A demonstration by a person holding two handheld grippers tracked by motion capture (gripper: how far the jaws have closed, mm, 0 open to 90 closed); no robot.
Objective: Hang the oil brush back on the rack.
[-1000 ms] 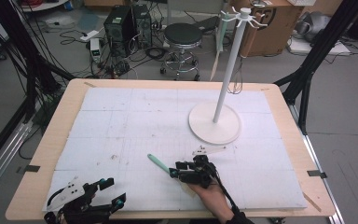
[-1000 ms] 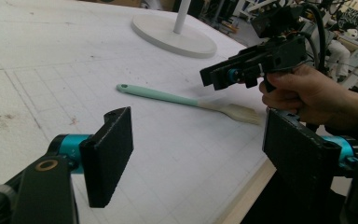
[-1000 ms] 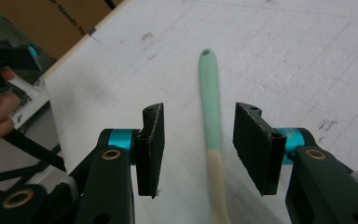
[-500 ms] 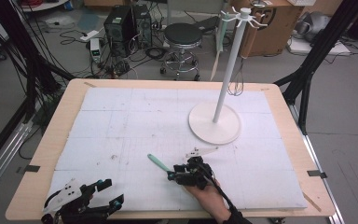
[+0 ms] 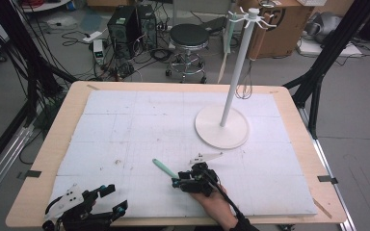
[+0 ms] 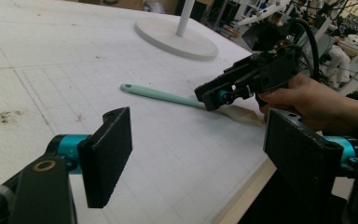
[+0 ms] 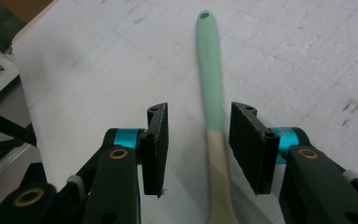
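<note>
At the near edge of the bench point(image 5: 43, 159), the left hand-held gripper point(image 6: 196, 149) rests with its jaws wide apart and nothing between them, well away from the work. Just beyond it, the right hand-held gripper point(image 7: 196, 140) sits low over the spatula point(image 7: 210, 79), which lies flat on the white mat point(image 5: 125, 125) near the front middle of the bench. Its jaws have just been closing and now straddle the tool where the green handle meets the pale blade, one pad on either side, with a visible gap on both, so they are open and not yet gripping. That narrowing suggests the pick-up is about to be made; a little more closing should pinch the handle. Against the high view a second ago, the right hand-held gripper has crept slightly toward the spatula while the left one and the spatula itself lie as they did. Farther back, the white stand point(image 5: 221, 126) keeps its place on the mat, a whisk point(image 5: 244, 89) hanging from its top hooks, likely where the spatula belongs.
</note>
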